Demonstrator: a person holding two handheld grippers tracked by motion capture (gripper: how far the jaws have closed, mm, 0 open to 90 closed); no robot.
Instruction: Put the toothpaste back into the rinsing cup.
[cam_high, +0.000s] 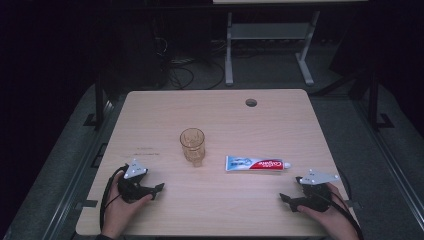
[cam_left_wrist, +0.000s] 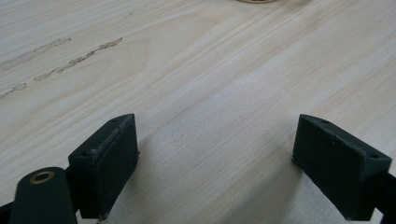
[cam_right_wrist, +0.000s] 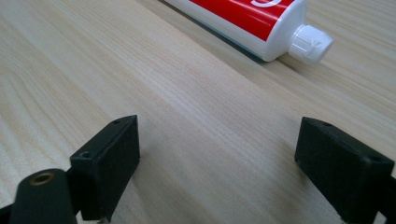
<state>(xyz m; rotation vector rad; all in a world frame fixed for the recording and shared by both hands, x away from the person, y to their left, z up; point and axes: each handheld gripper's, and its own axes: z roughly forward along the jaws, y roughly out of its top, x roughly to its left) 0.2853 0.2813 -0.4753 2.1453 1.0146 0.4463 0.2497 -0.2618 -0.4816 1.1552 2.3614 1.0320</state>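
- Your right gripper (cam_right_wrist: 219, 163) was closest to the camera. Its jaws stood wide apart with nothing between them, just bare table (cam_right_wrist: 140, 84).
- Your left gripper (cam_left_wrist: 215, 163) was the same: jaws wide apart, holding nothing, only wood under them.
- Just past your right jaws lay the toothpaste tube (cam_right_wrist: 252, 23), flat on its side. Its white cap (cam_right_wrist: 310, 44) pointed toward your right gripper's side.
- From above, the tube lay near the middle of the table, to the right of the glass cup (cam_high: 192, 145). The two sat near each other but did not touch.
- The cup stood upright ahead of your left gripper. It looked empty, but it was see-through and small, so I could not be sure.
- What could have gone wrong, I think: the tube lay low and flat, so your jaws might have hit the table or slid off its round side.
- A quick reach could also have bumped the cup and tipped it over.
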